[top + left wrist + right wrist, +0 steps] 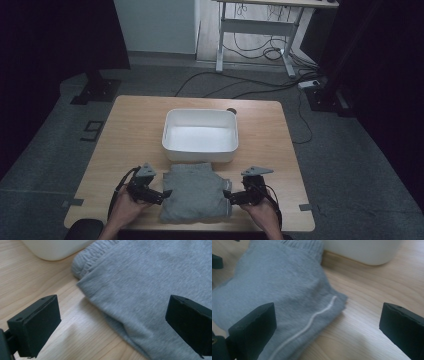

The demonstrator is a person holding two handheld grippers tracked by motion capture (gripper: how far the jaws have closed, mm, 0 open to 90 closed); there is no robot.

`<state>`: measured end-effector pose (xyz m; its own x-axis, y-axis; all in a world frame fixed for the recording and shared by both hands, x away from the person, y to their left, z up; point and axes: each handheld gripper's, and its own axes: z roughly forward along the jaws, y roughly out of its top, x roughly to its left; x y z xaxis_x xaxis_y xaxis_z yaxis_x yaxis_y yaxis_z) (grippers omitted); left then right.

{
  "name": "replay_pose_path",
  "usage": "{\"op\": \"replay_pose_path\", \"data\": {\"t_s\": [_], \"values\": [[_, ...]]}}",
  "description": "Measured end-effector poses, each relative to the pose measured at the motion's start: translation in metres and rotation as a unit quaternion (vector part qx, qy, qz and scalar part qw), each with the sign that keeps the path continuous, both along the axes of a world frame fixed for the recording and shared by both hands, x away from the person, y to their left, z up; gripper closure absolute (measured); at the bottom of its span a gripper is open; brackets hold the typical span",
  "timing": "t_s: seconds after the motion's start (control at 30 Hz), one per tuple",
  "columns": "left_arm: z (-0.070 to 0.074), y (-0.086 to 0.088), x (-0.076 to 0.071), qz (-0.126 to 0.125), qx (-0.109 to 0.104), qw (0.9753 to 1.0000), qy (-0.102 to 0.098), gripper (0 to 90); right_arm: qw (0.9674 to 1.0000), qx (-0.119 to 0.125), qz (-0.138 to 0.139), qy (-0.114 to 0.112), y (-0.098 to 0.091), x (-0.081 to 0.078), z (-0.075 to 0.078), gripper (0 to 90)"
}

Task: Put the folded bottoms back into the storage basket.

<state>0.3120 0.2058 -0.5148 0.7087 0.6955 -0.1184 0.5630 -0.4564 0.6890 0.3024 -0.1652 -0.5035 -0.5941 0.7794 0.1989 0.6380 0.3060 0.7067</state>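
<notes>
A folded grey garment (195, 192) lies on the wooden table (135, 130) near its front edge, just in front of a white tub (201, 135). My left gripper (166, 193) stands open at the garment's left edge, the cloth (150, 290) reaching between its jaws. My right gripper (225, 195) is open at the garment's right edge, where a white stripe (312, 320) runs along the grey fabric (282, 282). Neither gripper holds anything.
The white tub's wall (52, 250) sits close behind the garment, its rounded corner (367, 252) also near my right gripper. A small dark object (231, 110) rests behind the tub. On the floor beyond the table are cables (235, 85) and a desk frame (255, 30).
</notes>
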Motion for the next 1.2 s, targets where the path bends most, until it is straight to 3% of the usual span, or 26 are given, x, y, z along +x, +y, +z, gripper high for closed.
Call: {"op": "replay_pose_path", "data": {"t_s": [0.2,0.37,0.47,0.67,0.77,0.9,0.97,1.07,1.2], "values": [[-0.015,-0.008,0.002,0.004,0.001,0.9998,0.019,0.0,0.9993,-0.016,0.008,0.031,0.018,0.003,-0.011,0.0],[-0.029,-0.007,0.002,0.008,0.011,0.9996,0.025,0.0,0.9981,-0.006,0.006,0.06,0.02,0.007,-0.024,0.0],[-0.03,-0.009,0.002,0.005,0.015,0.9998,0.013,0.0,0.9974,-0.004,0.011,0.071,0.024,0.008,-0.029,0.0],[-0.03,-0.021,0.002,-0.014,0.044,0.9989,0.002,0.4,0.9968,-0.001,0.023,0.077,0.034,0.01,-0.034,2.2],[-0.028,-0.023,0.001,-0.022,0.041,0.9989,-0.001,7.6,0.9968,-0.012,0.034,0.072,0.04,0.011,-0.034,5.8],[-0.026,-0.025,0.0,-0.031,0.034,0.9989,-0.003,21.2,0.9959,-0.04,0.053,0.061,0.052,0.011,-0.032,13.9],[-0.025,-0.027,-0.001,-0.031,0.035,0.9989,-0.004,28.4,0.9951,-0.055,0.058,0.058,0.058,0.011,-0.03,22.0],[-0.023,-0.029,-0.001,-0.036,0.036,0.9987,0.003,36.1,0.9935,-0.048,0.077,0.068,0.062,0.01,-0.028,42.4],[-0.022,-0.032,-0.002,-0.045,0.028,0.9985,0.012,51.4,0.9924,-0.023,0.082,0.089,0.06,0.011,-0.028,56.6]]}}
